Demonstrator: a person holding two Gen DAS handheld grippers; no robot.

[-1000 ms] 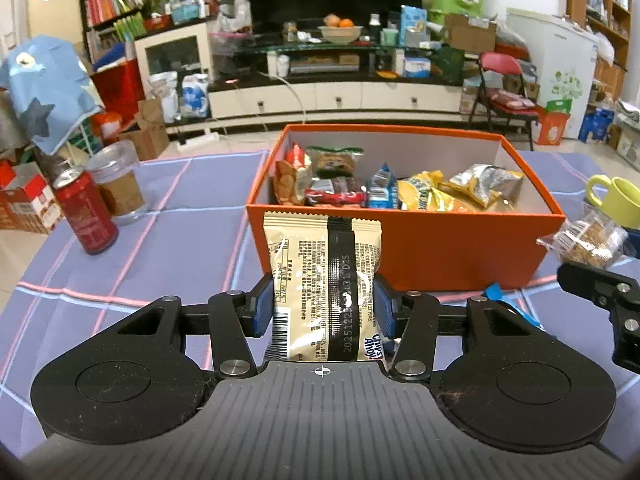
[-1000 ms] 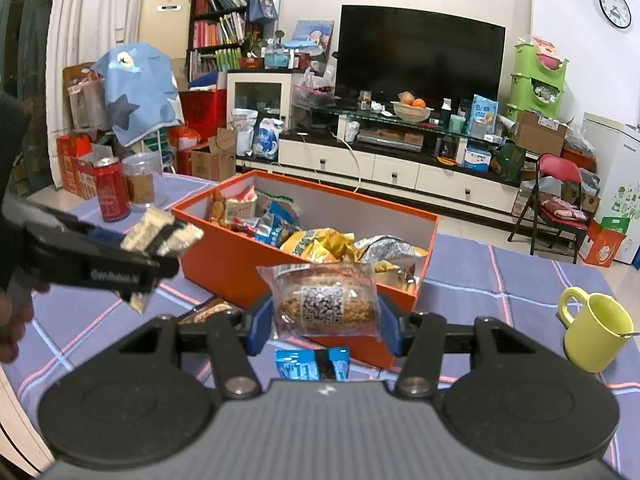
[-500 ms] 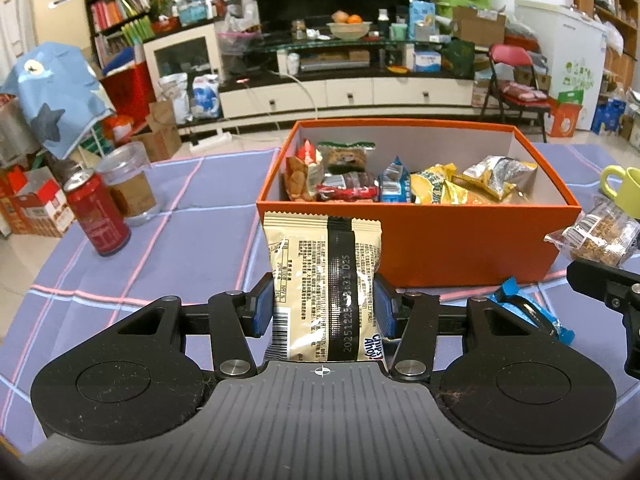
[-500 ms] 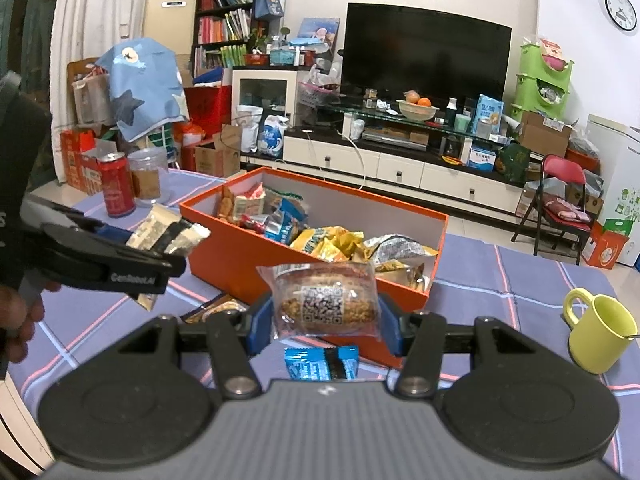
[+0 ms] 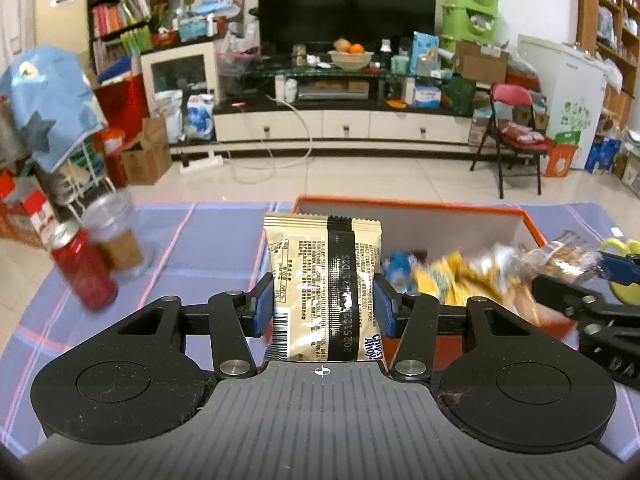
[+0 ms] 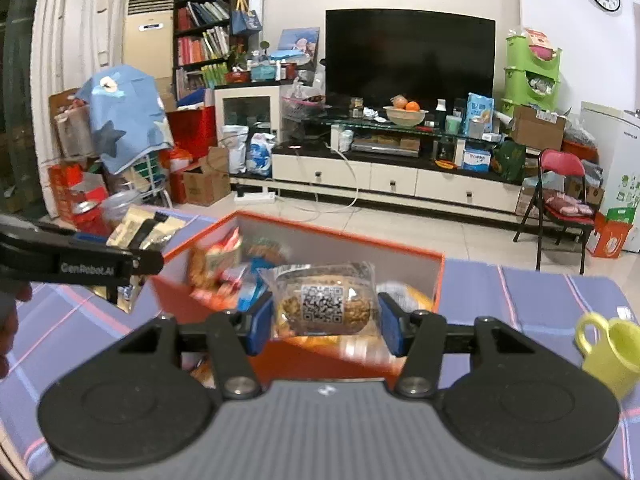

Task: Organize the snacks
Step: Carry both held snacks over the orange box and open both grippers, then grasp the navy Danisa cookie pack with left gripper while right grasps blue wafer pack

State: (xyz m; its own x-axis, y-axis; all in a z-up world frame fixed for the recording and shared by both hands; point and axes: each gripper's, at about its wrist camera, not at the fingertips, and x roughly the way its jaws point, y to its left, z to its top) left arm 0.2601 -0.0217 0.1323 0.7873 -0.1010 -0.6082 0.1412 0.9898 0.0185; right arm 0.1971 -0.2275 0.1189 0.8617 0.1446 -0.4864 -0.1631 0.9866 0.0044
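My left gripper point(image 5: 324, 308) is shut on a beige Chips Ahoy cookie packet point(image 5: 320, 280), held upright over the near left edge of the orange snack box point(image 5: 532, 224). My right gripper point(image 6: 326, 320) is shut on a clear-wrapped round snack with a QR code point(image 6: 324, 300), held above the near wall of the same orange box point(image 6: 400, 246). The box holds several snack packs point(image 5: 448, 276). The right gripper and its snack show at the right of the left wrist view point(image 5: 568, 260). The left gripper and its packet show at the left of the right wrist view point(image 6: 136, 232).
A red can point(image 5: 84, 272) and a clear jar point(image 5: 116, 236) stand on the purple checked cloth point(image 5: 208, 248) left of the box. A yellow-green mug point(image 6: 612, 344) stands right of the box. Beyond the table lie a tiled floor, TV stand and red chair.
Both grippers have risen and moved forward, so each held snack now hangs over the orange box. The loose packs in front of the box have dropped out of sight.
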